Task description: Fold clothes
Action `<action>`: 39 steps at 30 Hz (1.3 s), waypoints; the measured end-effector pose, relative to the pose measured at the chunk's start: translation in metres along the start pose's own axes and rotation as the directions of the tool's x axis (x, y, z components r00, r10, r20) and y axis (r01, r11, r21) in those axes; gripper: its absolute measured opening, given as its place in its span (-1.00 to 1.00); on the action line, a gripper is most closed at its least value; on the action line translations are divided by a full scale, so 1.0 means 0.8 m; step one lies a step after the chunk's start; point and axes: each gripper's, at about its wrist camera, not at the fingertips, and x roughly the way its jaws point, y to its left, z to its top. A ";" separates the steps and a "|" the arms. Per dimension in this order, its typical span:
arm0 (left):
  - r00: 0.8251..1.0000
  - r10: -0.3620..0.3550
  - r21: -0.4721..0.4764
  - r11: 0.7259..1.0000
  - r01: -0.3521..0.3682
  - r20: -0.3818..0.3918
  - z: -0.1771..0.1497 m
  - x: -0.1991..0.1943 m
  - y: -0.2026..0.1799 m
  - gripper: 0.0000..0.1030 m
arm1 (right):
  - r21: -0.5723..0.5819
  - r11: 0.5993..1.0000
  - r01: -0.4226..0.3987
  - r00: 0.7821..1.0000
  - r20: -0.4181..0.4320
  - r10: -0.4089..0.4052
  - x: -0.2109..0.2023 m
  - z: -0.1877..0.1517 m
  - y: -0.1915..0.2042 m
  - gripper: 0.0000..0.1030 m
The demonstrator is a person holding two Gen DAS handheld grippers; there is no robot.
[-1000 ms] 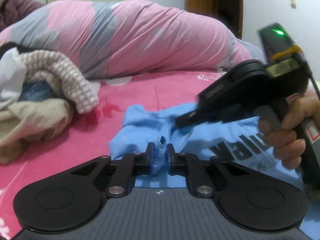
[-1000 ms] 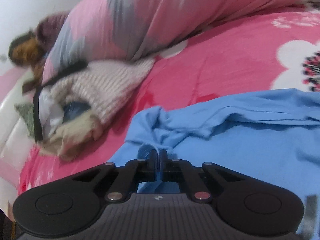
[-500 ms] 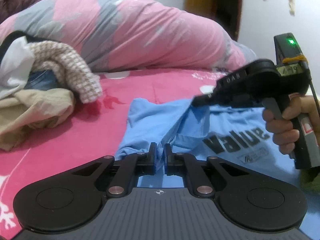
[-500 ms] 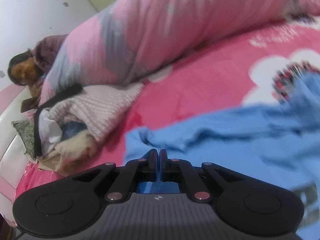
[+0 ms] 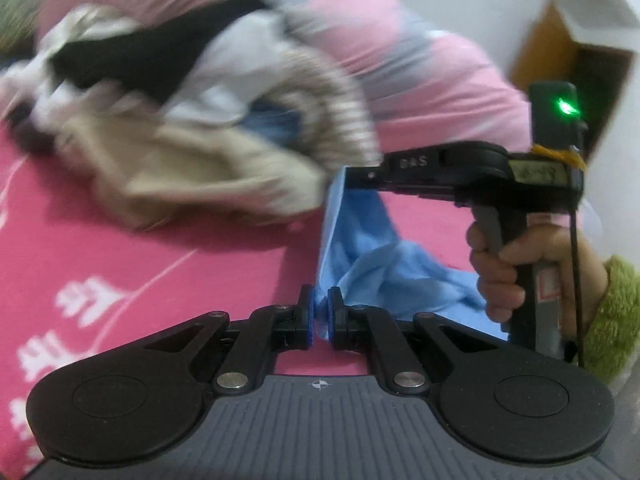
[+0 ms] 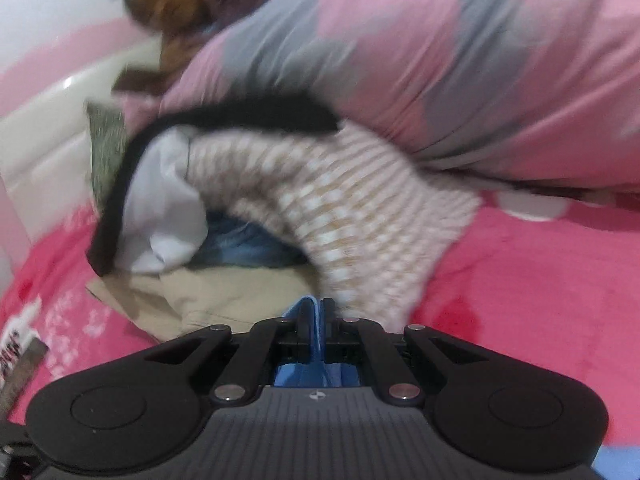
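Left gripper (image 5: pixel 318 312): clamping blue shirt (image 5: pixel 372 264).
Right gripper (image 6: pixel 319 320): pinching shirt; its tips partly hidden.
Clothes pile (image 6: pixel 280 208): blurring, edges unclear.

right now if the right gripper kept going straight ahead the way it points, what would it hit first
Most likely the pile of clothes: the beige garment and the striped knit sweater lie just past the right gripper, which is shut on the blue shirt. Blur leaves depth uncertain.

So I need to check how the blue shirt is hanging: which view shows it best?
The left wrist view. There the blue shirt hangs stretched between the left gripper and the right gripper, both with jaws shut on it. The right wrist view shows only a blue strip pinched in its jaws.
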 end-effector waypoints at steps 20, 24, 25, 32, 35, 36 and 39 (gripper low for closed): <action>0.998 -0.039 0.002 0.999 0.039 0.056 -0.001 0.005 0.011 -0.37 | 0.133 0.990 -0.038 0.973 0.230 0.007 -0.087 -0.005 -0.033 -0.40; 0.999 0.021 0.141 0.990 -0.028 0.050 -0.010 0.023 -0.016 -0.35 | 0.088 0.996 0.024 0.986 0.161 -0.038 -0.094 -0.028 -0.032 -0.50; 0.998 0.046 0.153 0.987 -0.054 0.051 -0.010 0.029 -0.019 -0.35 | 0.070 0.997 0.042 0.989 0.140 -0.052 -0.094 -0.036 -0.031 -0.51; 0.993 0.114 0.157 0.981 -0.117 0.026 -0.007 0.061 -0.020 -0.48 | -0.009 0.993 0.116 0.993 0.036 -0.115 -0.089 -0.075 -0.034 -0.64; 0.988 0.150 0.156 0.976 -0.154 0.036 -0.009 0.061 -0.018 -0.87 | -0.037 0.992 0.123 0.992 0.004 -0.123 -0.075 -0.076 -0.038 -0.68; 0.987 0.155 0.137 0.978 -0.160 0.044 -0.007 0.059 -0.015 -0.96 | -0.042 0.991 0.126 0.992 -0.010 -0.126 -0.068 -0.075 -0.041 -0.68; 0.978 0.197 0.080 0.976 -0.201 0.065 -0.001 0.053 -0.003 -0.98 | -0.030 0.992 0.124 0.990 -0.063 -0.126 -0.039 -0.071 -0.050 -0.70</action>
